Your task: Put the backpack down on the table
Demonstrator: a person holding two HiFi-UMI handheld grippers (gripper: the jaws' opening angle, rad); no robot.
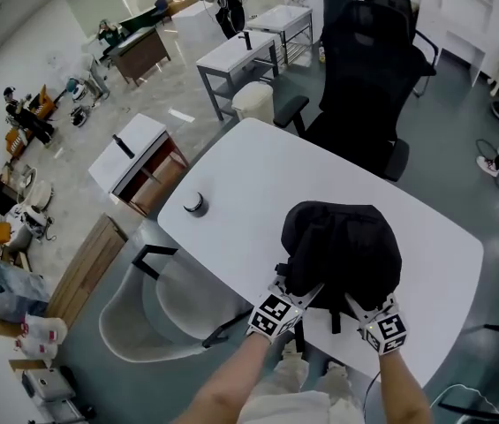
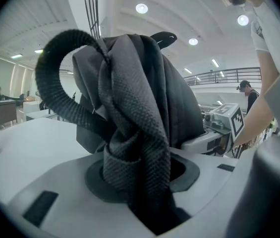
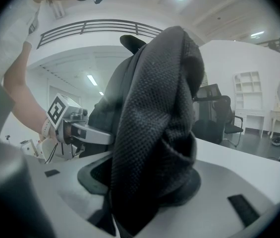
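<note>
— White surface in a big open workroom. Where's the backpack?

— On the surface, toward its 5 o'clock end, close to the edge nearest the person. It's black, slumped in a rounded heap, and its base seems to rest on the top.

— And the left tongs?

— At the bag's 7 o'clock. Seen from their own camera, the left tongs are clamped on a bunched black woven strap, which rises from between the jaws toward the bag, with a padded loop arching off at 10 o'clock.

— The right tongs?

— At the bag's 5 o'clock. Their own camera shows the right tongs closed on a thick fold of the same woven fabric, which fills the gap between the jaws.

— Both arms in view?

— Yes, two bare forearms come in from 6 o'clock, one behind each marker cube.

— Anything else on the surface?

— A small dark cylinder at 9 o'clock from the bag, well apart from it.

— Around it?

— A black office chair at 12 o'clock and a pale grey chair at 8 o'clock.
</note>
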